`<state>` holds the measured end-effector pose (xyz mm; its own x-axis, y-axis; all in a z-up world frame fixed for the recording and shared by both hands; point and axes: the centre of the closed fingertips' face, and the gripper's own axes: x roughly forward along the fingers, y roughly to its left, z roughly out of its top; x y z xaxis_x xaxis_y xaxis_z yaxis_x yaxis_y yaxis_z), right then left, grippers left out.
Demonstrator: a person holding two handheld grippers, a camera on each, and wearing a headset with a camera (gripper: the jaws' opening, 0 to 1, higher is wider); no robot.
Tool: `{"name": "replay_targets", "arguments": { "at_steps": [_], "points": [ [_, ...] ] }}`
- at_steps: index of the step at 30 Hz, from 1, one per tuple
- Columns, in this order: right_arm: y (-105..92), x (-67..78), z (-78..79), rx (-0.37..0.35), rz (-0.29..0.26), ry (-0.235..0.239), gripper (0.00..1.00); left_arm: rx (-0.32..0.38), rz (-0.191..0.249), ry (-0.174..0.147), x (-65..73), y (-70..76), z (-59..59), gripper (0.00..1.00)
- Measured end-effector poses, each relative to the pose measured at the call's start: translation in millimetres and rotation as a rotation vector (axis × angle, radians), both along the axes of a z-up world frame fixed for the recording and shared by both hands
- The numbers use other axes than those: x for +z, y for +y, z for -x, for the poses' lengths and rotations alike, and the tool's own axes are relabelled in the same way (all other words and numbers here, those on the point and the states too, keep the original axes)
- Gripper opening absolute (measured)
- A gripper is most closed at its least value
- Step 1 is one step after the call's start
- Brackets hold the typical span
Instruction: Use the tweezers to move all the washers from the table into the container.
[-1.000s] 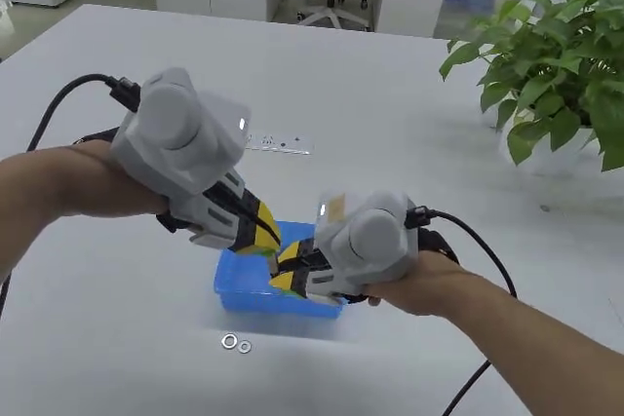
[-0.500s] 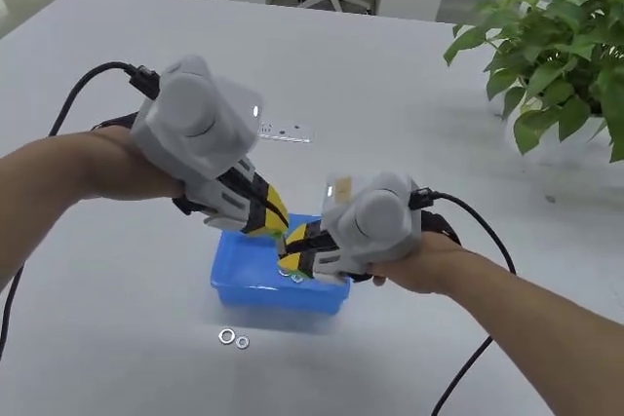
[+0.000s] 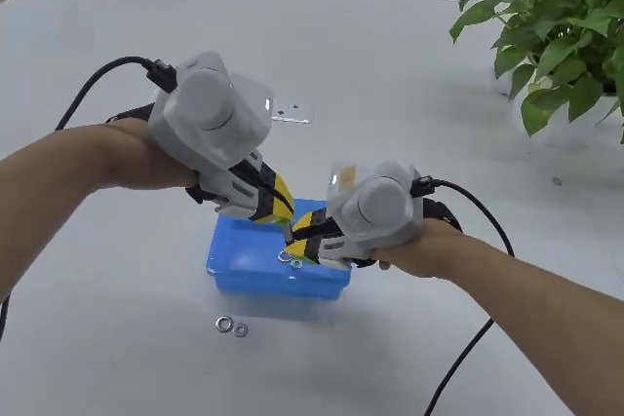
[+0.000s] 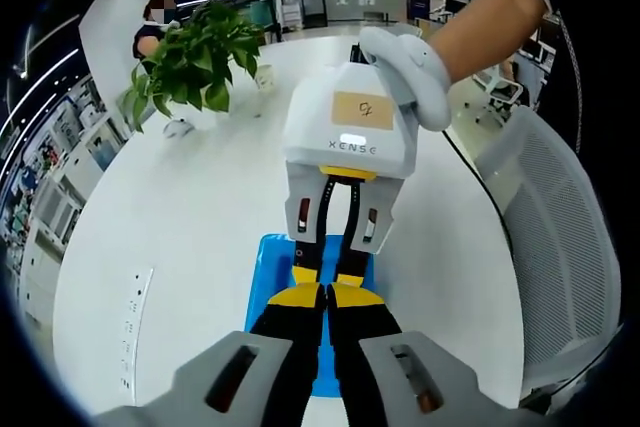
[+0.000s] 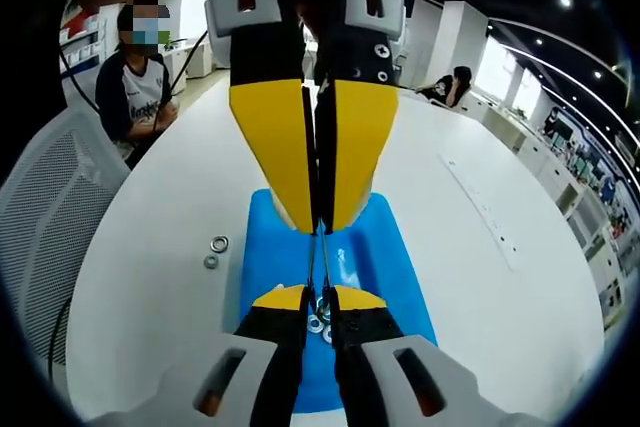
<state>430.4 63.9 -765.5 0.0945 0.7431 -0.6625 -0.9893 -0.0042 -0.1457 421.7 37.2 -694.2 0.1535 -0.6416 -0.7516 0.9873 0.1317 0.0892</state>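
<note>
A blue container (image 3: pixel 244 270) sits on the white table, with two washers (image 3: pixel 290 259) lying in it. Two more washers (image 3: pixel 231 326) rest on the table just in front of it, also seen beside the container (image 5: pixel 215 252). My left gripper (image 3: pixel 281 209) reaches down from the left, shut on thin metal tweezers (image 5: pixel 316 247). My right gripper (image 3: pixel 295 241) meets it nose to nose over the container, its jaws closed around the tweezers' lower part (image 5: pixel 320 299). The tweezer tips hang just above the washers in the container (image 5: pixel 320 327).
A potted plant (image 3: pixel 565 36) stands at the far right. A flat power strip (image 3: pixel 291 114) lies behind the container. Cables trail from both grippers (image 3: pixel 468 216). People and an office chair (image 5: pixel 50 217) are beyond the table.
The head camera has shifted, so the whole scene sits differently. Both grippers have stayed together over the container. The washers inside the container have come into sight between the jaws.
</note>
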Motion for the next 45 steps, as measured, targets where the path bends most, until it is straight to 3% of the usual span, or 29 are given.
{"name": "replay_targets", "arguments": {
  "at_steps": [9,26,45],
  "points": [
    [-1.3,-8.9,-6.1,-0.005,0.004,0.009,0.10,0.005,-0.002,0.009,-8.0,-1.4,-6.2,0.05],
    [-1.4,-15.8,-5.8,0.002,0.015,0.022,0.10,0.005,-0.013,0.018,-14.5,-1.5,-6.7,0.05],
    [-2.4,-9.1,-1.6,0.010,0.018,0.005,0.11,0.000,-0.016,0.012,-8.7,-2.5,-2.1,0.05]
  ]
}}
